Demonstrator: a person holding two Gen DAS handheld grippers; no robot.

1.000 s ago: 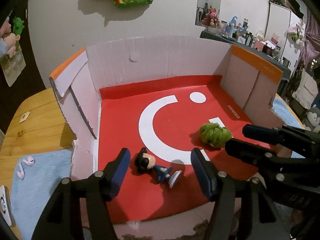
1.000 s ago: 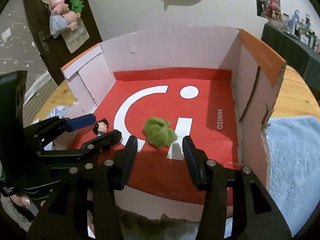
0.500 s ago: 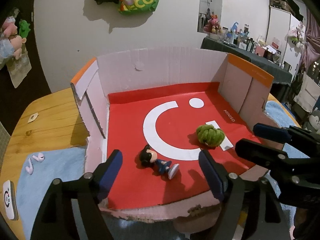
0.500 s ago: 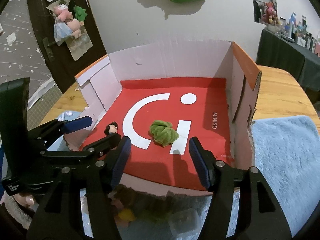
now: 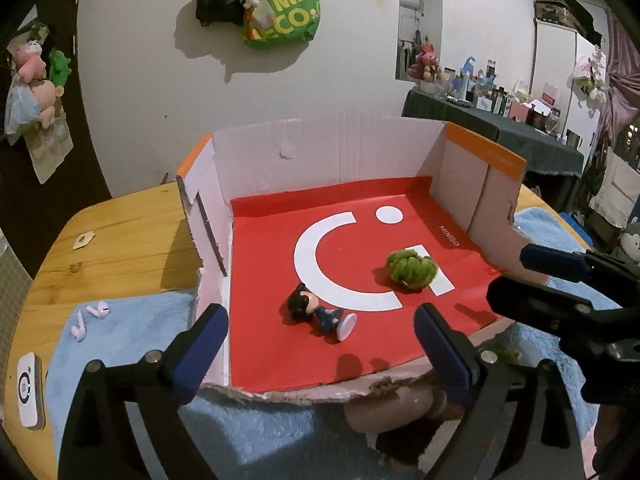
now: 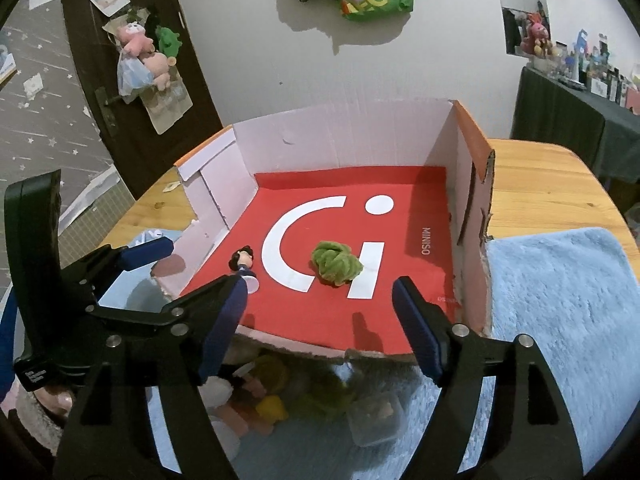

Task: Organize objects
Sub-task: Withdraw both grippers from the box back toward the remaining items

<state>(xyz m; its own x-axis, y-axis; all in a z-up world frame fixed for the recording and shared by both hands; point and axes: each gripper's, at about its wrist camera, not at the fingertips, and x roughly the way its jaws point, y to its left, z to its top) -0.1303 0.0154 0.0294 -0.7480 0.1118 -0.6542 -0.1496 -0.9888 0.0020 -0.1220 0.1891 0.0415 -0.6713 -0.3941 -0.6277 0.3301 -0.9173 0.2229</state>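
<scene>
An open cardboard box (image 5: 352, 152) (image 6: 360, 128) with a red floor stands on the wooden table. Inside it a small dark-haired figurine (image 5: 318, 312) (image 6: 244, 262) lies on its side, and a green fuzzy ball (image 5: 411, 269) (image 6: 336, 263) rests to its right. My left gripper (image 5: 320, 340) hovers at the box's near edge, its jaws opening with nothing between them. My right gripper (image 6: 320, 320) is beside it at the same edge, its jaws also opening and holding nothing. Each gripper shows at the side of the other's view.
A blue fluffy mat (image 6: 560, 304) (image 5: 132, 332) lies under the box's front. Pink earbuds (image 5: 90, 318) and a white case (image 5: 28, 390) sit at the left. Several small toys and a clear container (image 6: 374, 416) lie below the near box edge.
Both grippers have drawn back and up from the box while their jaws widened. The figurine and the green ball stay where they lay on the red floor.
</scene>
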